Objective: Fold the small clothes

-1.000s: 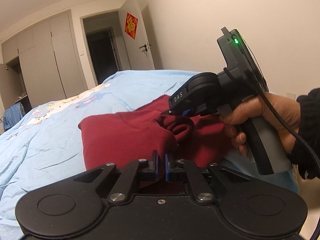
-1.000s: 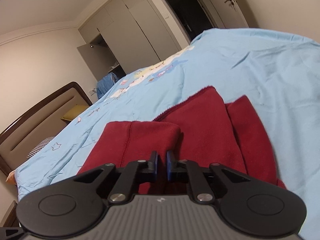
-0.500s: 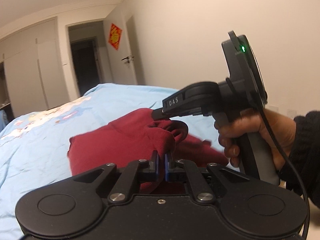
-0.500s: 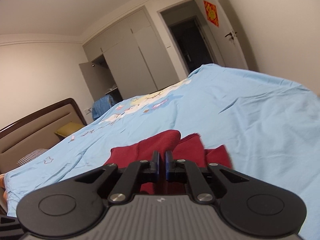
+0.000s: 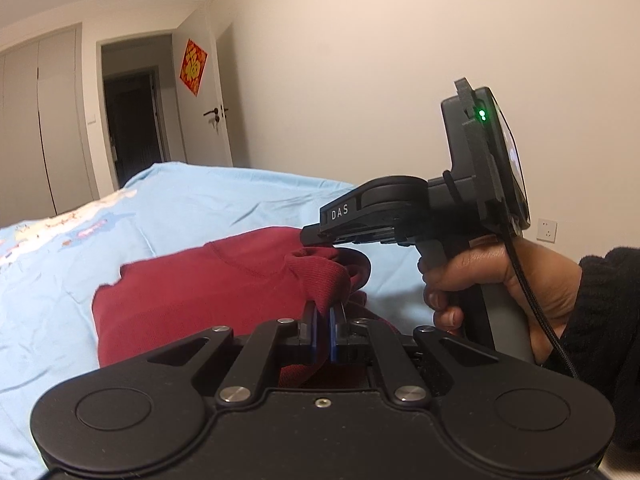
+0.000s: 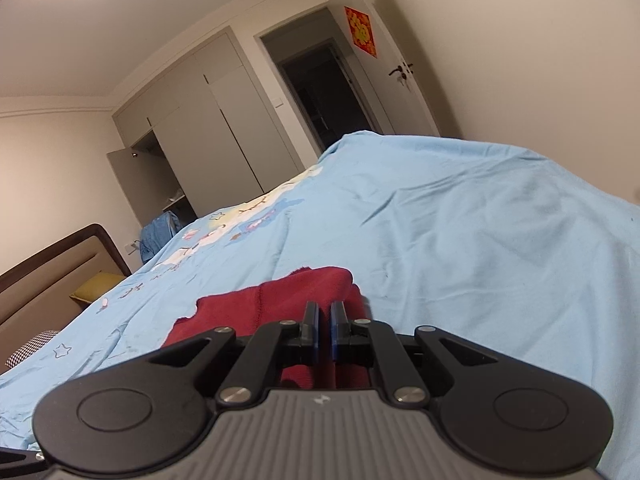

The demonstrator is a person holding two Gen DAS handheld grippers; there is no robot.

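Bedroom; pale walls, grey wardrobe [image 6: 208, 128] along the far side, one door ajar; dark doorway [image 5: 132, 124] with a red paper square [image 5: 193, 66] on the door beside it; headboard [image 6: 52, 264] at far left in the right view. Work surface was the bed [image 6: 460, 240], covered in a light blue printed sheet, rumpled but broad enough to lay cloth flat.

The garment [image 5: 200, 280], a dark red knit, lay on the sheet near the bed's edge, mostly flat, already doubled over by the look of its layered edges; its near end was lifted off the sheet and bunched, judged mid-fold, both tools carrying one edge over together so the cloth stayed even.

A hand [image 5: 492, 280] in a black sleeve [image 5: 600, 320] gripped the right gripper [image 5: 316, 240] by its handle, green light on; it reached in from the right, tip touching the raised fold. Its fingers narrow in its own view; red cloth sat right behind and below them, but whether any was pinched I could not tell.

The left gripper [image 5: 324, 320] sat low and close; fingers narrow, clamped on a ribbed hem of the garment, cloth rising out between the blue pads [image 5: 314, 332]; grip at the edge, presumably to steer the fold line.
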